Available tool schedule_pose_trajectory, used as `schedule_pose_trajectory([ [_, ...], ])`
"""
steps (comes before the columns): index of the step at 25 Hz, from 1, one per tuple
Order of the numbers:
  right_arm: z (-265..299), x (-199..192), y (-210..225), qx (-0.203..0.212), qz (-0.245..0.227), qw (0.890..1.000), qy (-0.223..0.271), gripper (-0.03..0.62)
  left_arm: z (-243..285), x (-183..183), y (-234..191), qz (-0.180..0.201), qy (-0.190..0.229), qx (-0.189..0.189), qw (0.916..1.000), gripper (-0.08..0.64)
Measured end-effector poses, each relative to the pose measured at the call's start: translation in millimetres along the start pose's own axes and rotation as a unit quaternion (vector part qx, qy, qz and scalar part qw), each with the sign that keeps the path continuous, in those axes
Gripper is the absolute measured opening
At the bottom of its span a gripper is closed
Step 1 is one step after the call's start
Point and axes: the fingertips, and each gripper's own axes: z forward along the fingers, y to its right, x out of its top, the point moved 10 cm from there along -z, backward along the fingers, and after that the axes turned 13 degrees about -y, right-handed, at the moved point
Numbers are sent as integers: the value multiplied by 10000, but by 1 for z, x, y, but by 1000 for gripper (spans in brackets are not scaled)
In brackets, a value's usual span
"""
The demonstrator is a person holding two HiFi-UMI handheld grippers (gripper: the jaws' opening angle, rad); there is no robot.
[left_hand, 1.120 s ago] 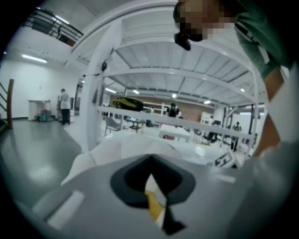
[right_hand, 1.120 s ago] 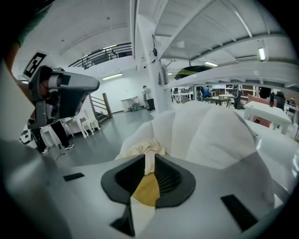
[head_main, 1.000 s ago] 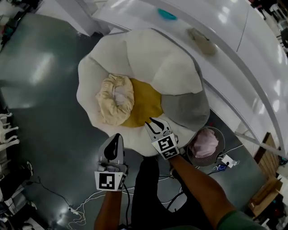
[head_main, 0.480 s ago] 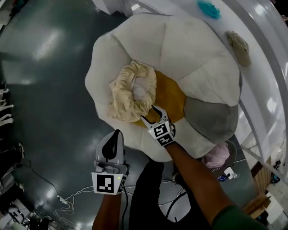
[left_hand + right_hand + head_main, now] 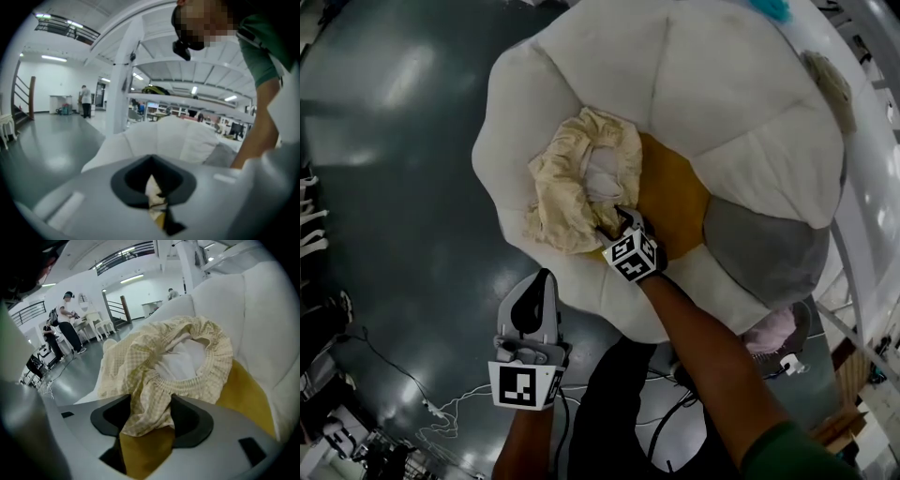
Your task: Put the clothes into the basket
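Head view shows me pink cloth [image 5: 772,330] in the basket [image 5: 807,321] and the cream garment [image 5: 567,187] on the cushion [image 5: 675,66], my right gripper [image 5: 621,225] with jaws just opening around its fold, not yet pinching, my left gripper [image 5: 546,279] with jaws pressed together.

R hand-held gripper [image 5: 619,225] jaws just opening, cloth [image 5: 154,390] between; L hand-held gripper [image 5: 545,283] jaws together

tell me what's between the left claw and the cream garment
Only the cushion's white rim, in the head view; the left claw hangs short of the cream garment.

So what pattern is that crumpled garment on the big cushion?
Pale yellow-and-cream fine checks; the garment shows it best in the right gripper view.
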Motion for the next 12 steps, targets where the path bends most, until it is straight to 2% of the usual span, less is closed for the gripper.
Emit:
schedule_pose_trajectory([
  [1,-2,2,1,20,-12,10000,-8,238,1,-1,1,6,-13,-11,10000,0],
  [2,-6,3,2,65,-10,10000,36,103,1,-1,2,18,-19,-30,10000,0],
  [3,-12,5,3,111,-25,9999,118,34,2,0,5,35,-8,-64,10000,0],
  [7,-59,12,-2,87,-94,9969,780,25,2,13,19,129,81,-230,9996,0],
  [12,-150,23,-18,-69,-38,9855,1696,25,-3,44,39,250,197,-373,9988,0],
])
